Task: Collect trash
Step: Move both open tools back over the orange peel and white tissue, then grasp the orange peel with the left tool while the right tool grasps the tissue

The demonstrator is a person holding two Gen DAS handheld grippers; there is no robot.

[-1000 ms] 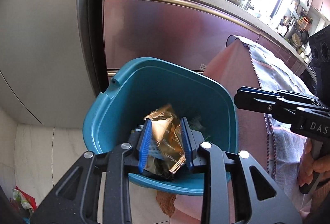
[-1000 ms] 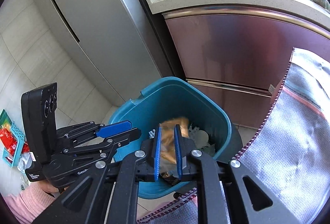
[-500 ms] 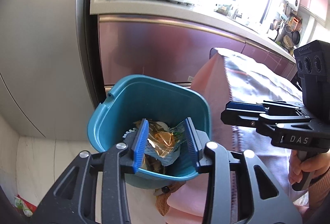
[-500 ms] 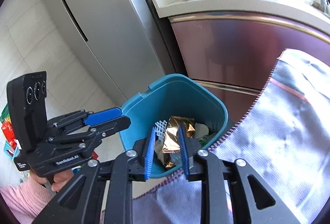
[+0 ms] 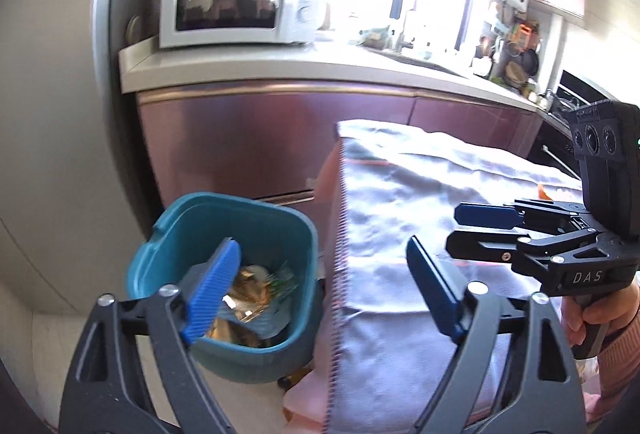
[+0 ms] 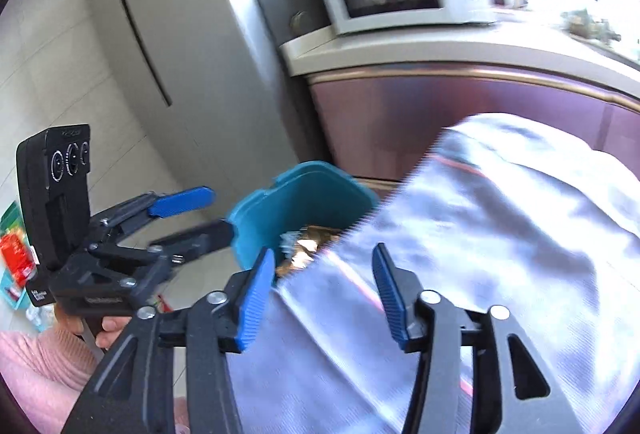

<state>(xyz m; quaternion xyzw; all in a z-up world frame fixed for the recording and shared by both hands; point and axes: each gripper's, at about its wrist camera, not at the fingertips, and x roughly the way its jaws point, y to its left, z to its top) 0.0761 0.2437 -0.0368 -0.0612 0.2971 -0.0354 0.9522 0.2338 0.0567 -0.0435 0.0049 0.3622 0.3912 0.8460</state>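
A teal trash bin (image 5: 176,230) stands on the floor beside a cloth-covered table; it also shows in the right wrist view (image 6: 304,202). Gold and clear wrappers (image 5: 248,294) lie inside it, and show in the right wrist view (image 6: 308,238) too. My left gripper (image 5: 320,294) is open and empty, above the bin's right rim and the table edge. My right gripper (image 6: 320,294) is open and empty over the grey cloth (image 6: 480,254). Each gripper shows in the other's view: the right one (image 5: 480,230), the left one (image 6: 200,214).
A white microwave (image 5: 232,10) sits on the counter above maroon cabinets (image 5: 248,138). A steel fridge (image 6: 168,46) stands at the left. Red and green packets (image 6: 16,262) lie on the floor at far left. The grey cloth (image 5: 420,218) hangs over a pink cover.
Both grippers let go of the gold wrappers, which now lie in the bin. Both opened wide, rose and drew back toward the table.
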